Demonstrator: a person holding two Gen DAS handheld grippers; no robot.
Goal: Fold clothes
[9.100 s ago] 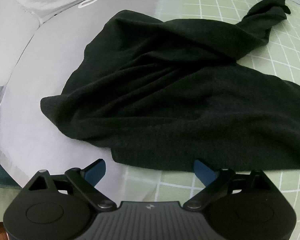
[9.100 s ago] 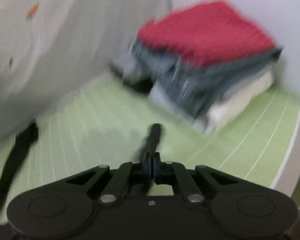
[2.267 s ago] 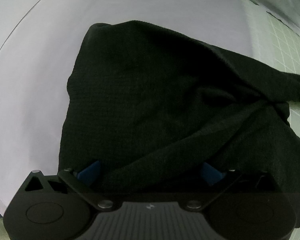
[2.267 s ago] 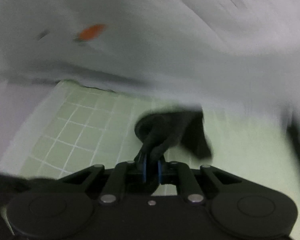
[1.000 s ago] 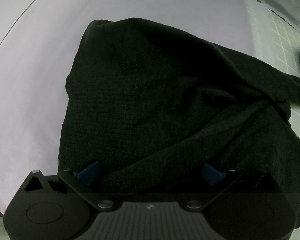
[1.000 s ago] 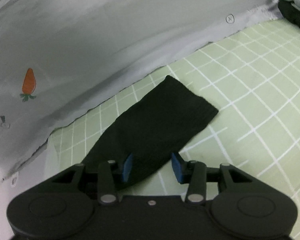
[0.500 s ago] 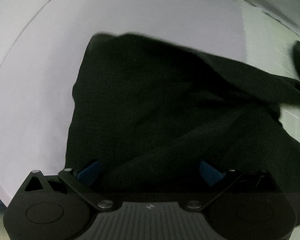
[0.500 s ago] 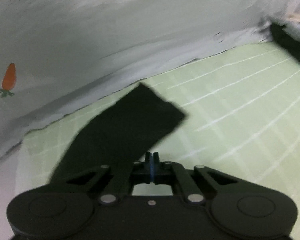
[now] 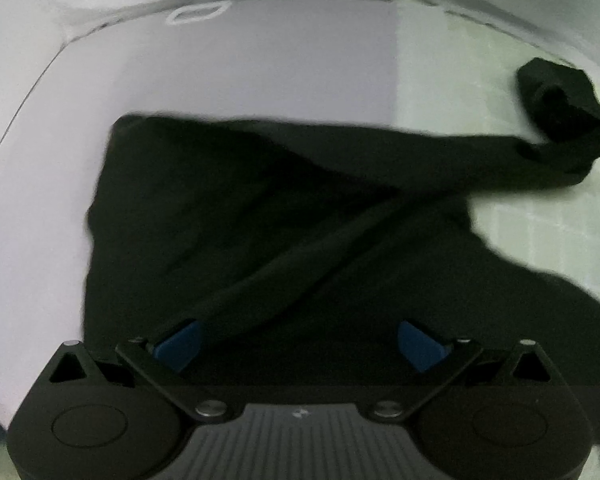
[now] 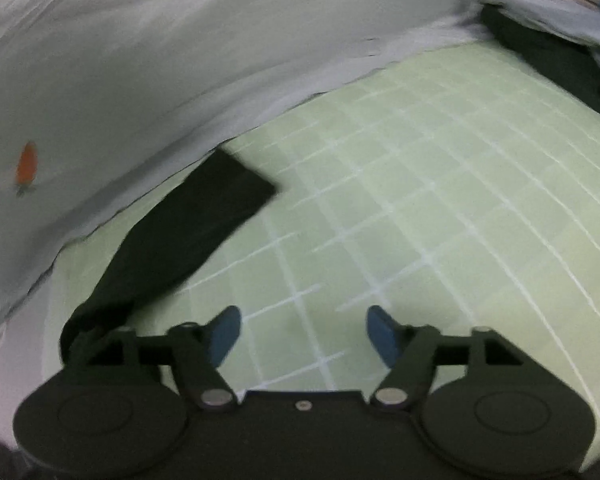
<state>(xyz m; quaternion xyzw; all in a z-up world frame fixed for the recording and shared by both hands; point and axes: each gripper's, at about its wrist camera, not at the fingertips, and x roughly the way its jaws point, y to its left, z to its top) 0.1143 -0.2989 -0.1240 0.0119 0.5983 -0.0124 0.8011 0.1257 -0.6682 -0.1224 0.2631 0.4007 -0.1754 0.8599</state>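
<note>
A black garment (image 9: 268,216) lies rumpled across a pale grey sheet and a green checked mat. One sleeve stretches to the right and ends in a bunched cuff (image 9: 564,120). My left gripper (image 9: 300,340) is open, its blue pads over the garment's near edge. In the right wrist view the flat black sleeve (image 10: 192,236) lies on the green mat, up and left of my right gripper (image 10: 302,336), which is open and empty above the mat.
A grey sheet with a small orange carrot print (image 10: 27,168) borders the green checked mat (image 10: 420,208) at the back. Another dark cloth (image 10: 552,60) lies at the far right. The pale grey sheet (image 9: 40,184) spreads left of the garment.
My right gripper has opened and shifted right, off the sleeve, which now lies to its left. The left view has pulled back, showing the sleeve's bunched cuff at the right.
</note>
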